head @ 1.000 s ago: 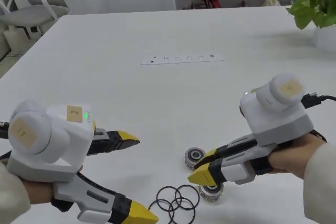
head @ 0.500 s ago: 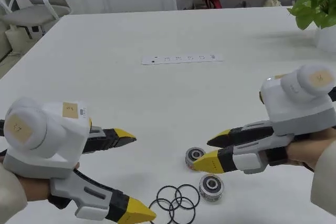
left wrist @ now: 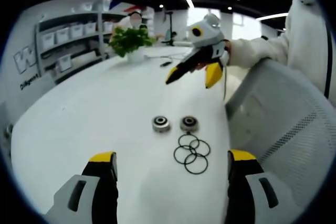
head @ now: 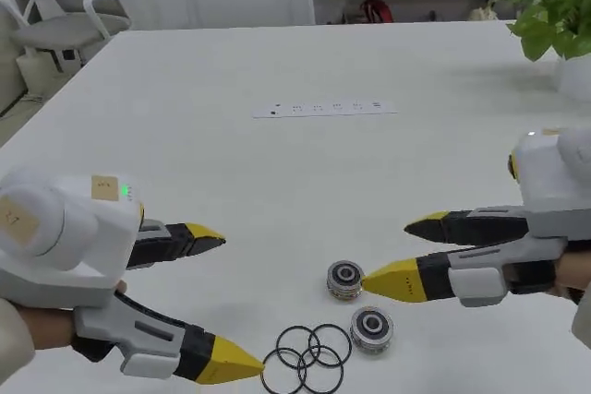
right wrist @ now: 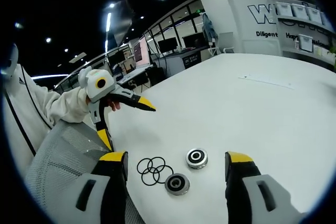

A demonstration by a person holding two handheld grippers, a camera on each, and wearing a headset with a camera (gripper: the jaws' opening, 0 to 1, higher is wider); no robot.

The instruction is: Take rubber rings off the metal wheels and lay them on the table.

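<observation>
White table: bare toward far edge | your left gripper: jaws wide, empty, near edge | your right gripper: jaws wide, empty, pulled back off the wheels since a second ago | far wheel, near wheel: free, close together | rubber rings: overlapping at near edge, just beside near wheel | judgement: stripping likely complete.

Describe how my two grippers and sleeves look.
Both the left gripper and right gripper have white rounded bodies, grey-and-black jaws and yellow tips. The left carries a tan sticker and a green light. The sleeves are off-white.
</observation>
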